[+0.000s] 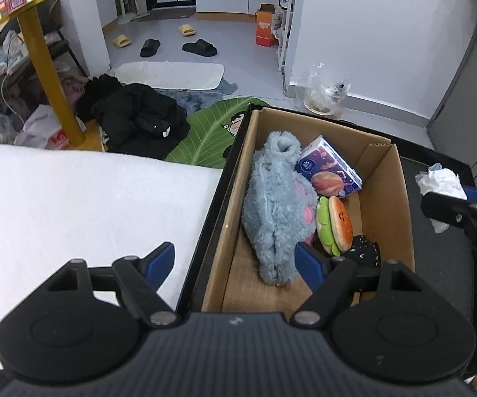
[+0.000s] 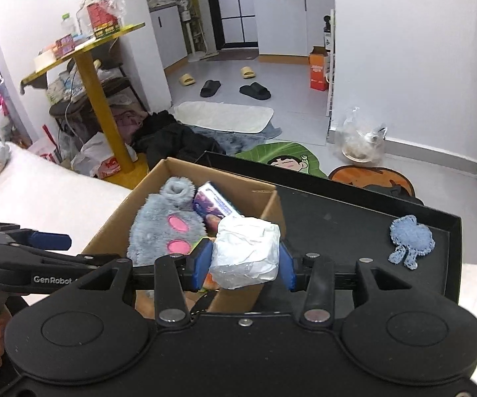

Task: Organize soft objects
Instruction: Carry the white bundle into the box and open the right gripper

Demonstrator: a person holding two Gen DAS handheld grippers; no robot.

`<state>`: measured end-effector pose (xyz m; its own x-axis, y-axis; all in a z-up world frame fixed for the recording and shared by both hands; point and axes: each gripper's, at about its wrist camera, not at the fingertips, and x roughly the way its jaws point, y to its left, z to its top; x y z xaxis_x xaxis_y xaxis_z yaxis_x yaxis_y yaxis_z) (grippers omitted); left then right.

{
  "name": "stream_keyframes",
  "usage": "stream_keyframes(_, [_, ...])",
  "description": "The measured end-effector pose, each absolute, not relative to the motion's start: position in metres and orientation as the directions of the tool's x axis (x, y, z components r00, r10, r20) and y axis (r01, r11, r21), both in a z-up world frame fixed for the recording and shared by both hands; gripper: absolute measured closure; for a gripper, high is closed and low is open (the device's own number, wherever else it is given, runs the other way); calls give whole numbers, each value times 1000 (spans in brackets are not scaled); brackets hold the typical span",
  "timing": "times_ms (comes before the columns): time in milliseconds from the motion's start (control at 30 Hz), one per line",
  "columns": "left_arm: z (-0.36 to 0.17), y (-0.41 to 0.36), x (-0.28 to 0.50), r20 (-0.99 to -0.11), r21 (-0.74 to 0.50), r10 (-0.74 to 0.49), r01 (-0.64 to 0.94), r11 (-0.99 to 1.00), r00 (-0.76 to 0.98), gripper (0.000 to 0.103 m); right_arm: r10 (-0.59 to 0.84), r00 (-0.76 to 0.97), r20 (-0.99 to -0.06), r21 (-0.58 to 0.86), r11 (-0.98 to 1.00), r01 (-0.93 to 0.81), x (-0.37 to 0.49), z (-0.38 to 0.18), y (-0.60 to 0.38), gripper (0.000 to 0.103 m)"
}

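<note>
A cardboard box (image 1: 387,198) stands on a black tray (image 1: 437,264). In it lie a fluffy blue plush (image 1: 275,205), a purple tissue pack (image 1: 331,168), a burger toy (image 1: 334,225) and a black soft item (image 1: 364,248). My left gripper (image 1: 235,264) is open and empty over the box's near left edge. My right gripper (image 2: 245,261) is shut on a white wrapped soft pack (image 2: 245,251) and holds it above the box's right wall (image 2: 271,205). The right gripper with the white pack also shows in the left wrist view (image 1: 443,182). A small blue cloth piece (image 2: 410,241) lies on the tray (image 2: 337,225).
A white bed surface (image 1: 73,198) lies left of the tray. On the floor beyond are black clothes (image 1: 139,115), a green leaf mat (image 1: 212,129), a yellow table leg (image 1: 50,82), slippers (image 1: 198,48) and a plastic bag (image 1: 324,96).
</note>
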<state>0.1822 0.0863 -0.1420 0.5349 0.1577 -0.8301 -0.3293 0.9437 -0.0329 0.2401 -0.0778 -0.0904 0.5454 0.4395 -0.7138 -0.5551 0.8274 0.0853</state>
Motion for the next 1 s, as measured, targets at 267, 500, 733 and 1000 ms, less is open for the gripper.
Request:
stream_keyframes(267, [-146,95,182,-834,-82,120,-335,939,539,25,373,545,-751,-2,825,-566,237,-99,-58,58])
stream_keyframes(500, [-149,102,182,-835,-112,96,-339,934,542,25,348,543,-764,-24,826,-563,238,-102,-48,58])
stream_keyframes(733, [-155,109,183,-845,-134,76,-348,928,529,25,343,553,-759,-53,814,-578,237,-101,-37,48])
stream_keyframes(1000, [-157,112,186,-855,-134,77,-361,923,513,25,337,562,-756,-57,820,-569,236,-95,-46,44])
